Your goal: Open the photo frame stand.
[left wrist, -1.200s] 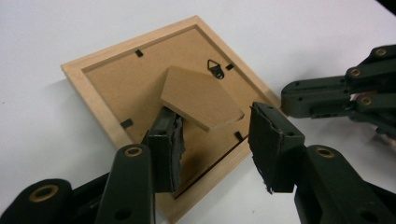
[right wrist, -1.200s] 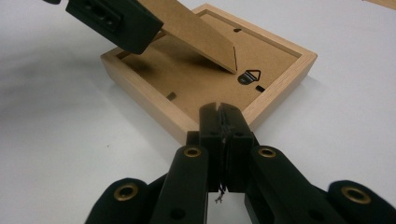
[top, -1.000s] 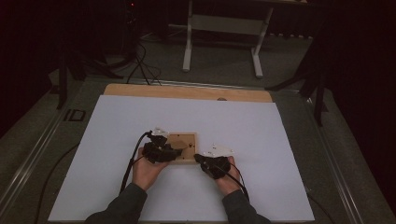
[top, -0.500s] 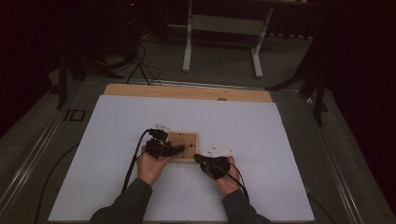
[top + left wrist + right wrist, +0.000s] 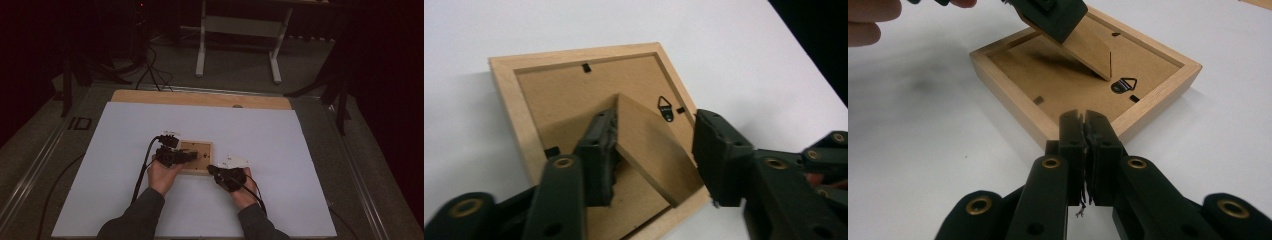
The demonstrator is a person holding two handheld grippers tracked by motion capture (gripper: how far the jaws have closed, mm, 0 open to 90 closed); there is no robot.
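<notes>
From the high view we see the picture frame [image 5: 196,156] lying face down mid-table between our left gripper [image 5: 192,156] and clenched, empty right gripper [image 5: 210,169], while our left gripper view reveals spread jaws, just closing, straddling its raised stand flap [image 5: 651,145] and a small hanger [image 5: 665,108]; no writing is legible.

The high view looks forward and down from above the person's side, far off. The left gripper view looks close along its jaws toward 2 o'clock; the right gripper view toward 10 o'clock. All three share the frame [image 5: 196,156] [image 5: 589,135] [image 5: 1083,80].
</notes>
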